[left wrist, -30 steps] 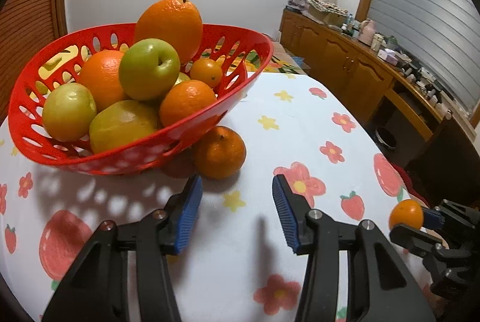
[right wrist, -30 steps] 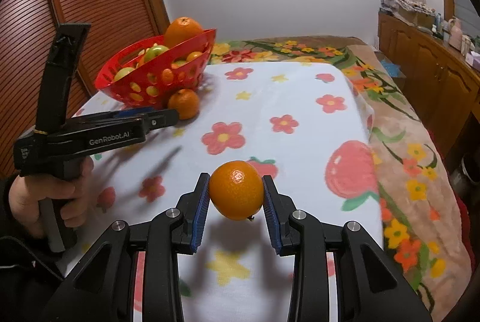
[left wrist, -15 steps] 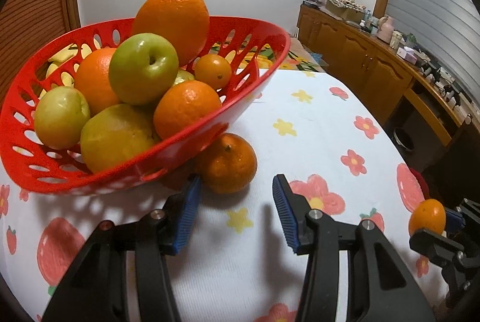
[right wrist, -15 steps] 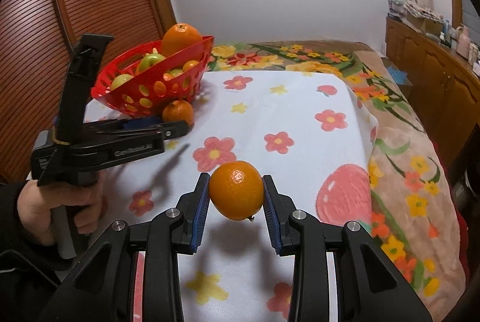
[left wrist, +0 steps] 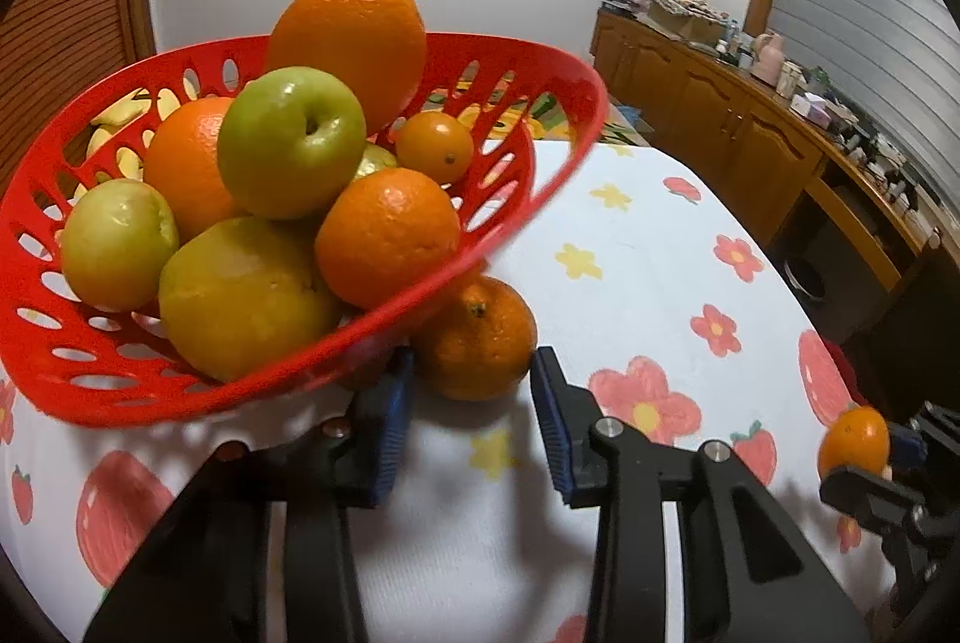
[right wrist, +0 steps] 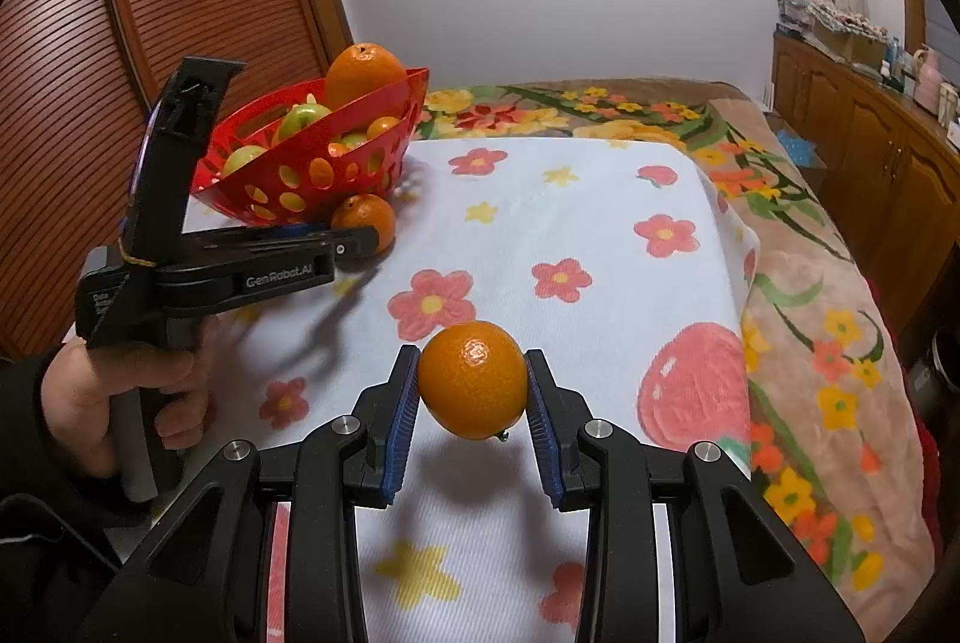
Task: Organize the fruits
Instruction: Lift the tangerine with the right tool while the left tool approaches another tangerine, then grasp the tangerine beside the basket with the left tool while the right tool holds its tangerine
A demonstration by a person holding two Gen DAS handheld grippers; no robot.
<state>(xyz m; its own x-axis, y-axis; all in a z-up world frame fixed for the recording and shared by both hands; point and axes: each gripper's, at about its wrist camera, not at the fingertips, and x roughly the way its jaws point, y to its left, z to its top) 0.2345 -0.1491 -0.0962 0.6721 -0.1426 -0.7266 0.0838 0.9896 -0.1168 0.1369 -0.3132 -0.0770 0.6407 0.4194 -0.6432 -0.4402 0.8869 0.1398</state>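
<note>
- A red perforated plastic basket [left wrist: 543, 64], heaped with oranges and green apples, sits tilted on a white cloth printed with flowers and strawberries [left wrist: 636, 247].
- A loose, round orange mandarin [left wrist: 480, 343] lies on the cloth against the basket's base, partly under its overhanging rim.
- The left gripper [left wrist: 471, 403], black with blue pads, is closing on this mandarin. Its pads touch both sides of the fruit, and one finger is tucked beneath the rim.
- The right gripper [right wrist: 473, 403] is clenched on a second small orange mandarin [right wrist: 473, 379], holding it above the cloth, well apart from the basket.
- Risk: the basket appears to lean on or near the loose mandarin. Pulling the fruit out could rock the basket.
- Risk: a large orange [left wrist: 348, 43] perches on top of the heap. A jolt might roll it over the low side.
- Risk: lifting straight up would likely knock the finger against the rim.
- Risk: the basket is already full, so added fruit may slide off.
</note>
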